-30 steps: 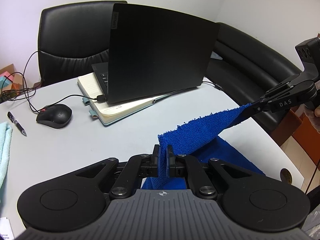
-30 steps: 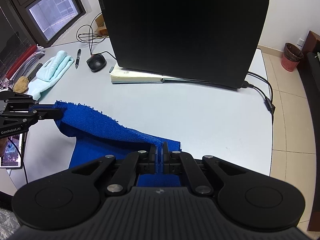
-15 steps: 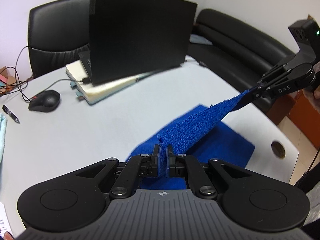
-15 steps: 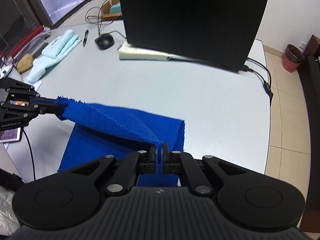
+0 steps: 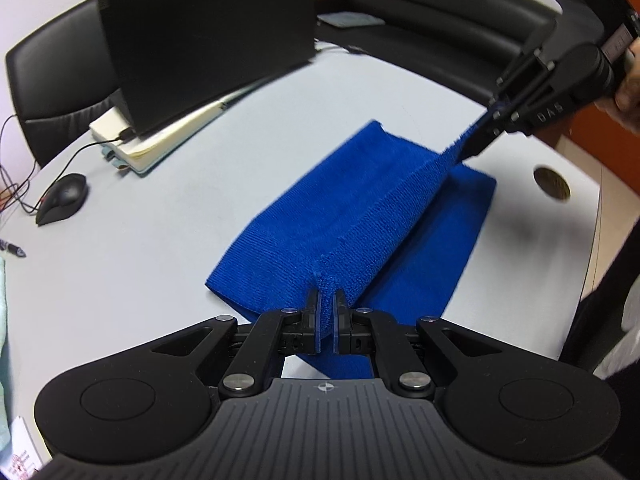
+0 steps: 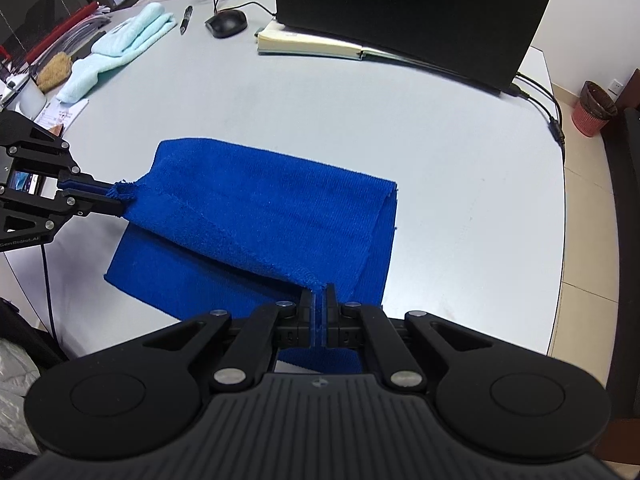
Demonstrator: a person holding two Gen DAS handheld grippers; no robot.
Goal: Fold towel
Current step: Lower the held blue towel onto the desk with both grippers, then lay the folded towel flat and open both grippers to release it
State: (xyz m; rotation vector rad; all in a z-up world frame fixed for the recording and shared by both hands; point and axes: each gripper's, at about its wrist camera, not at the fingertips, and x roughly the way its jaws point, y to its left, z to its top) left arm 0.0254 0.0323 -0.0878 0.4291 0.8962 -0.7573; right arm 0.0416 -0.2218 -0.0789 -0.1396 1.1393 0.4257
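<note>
Mid-fold: left gripper and right gripper each clamp a corner of the blue towel, doubled on the desk just ahead; next, lower and release

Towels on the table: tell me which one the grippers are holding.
The blue towel, pinched at two corners by the left gripper and right gripper. The light aqua towel lies untouched near the pen.

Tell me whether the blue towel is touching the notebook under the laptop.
Apart. The right wrist view shows the blue towel lying well short of the notebook, with a bare band of table between its far edge and the notebook.
</note>
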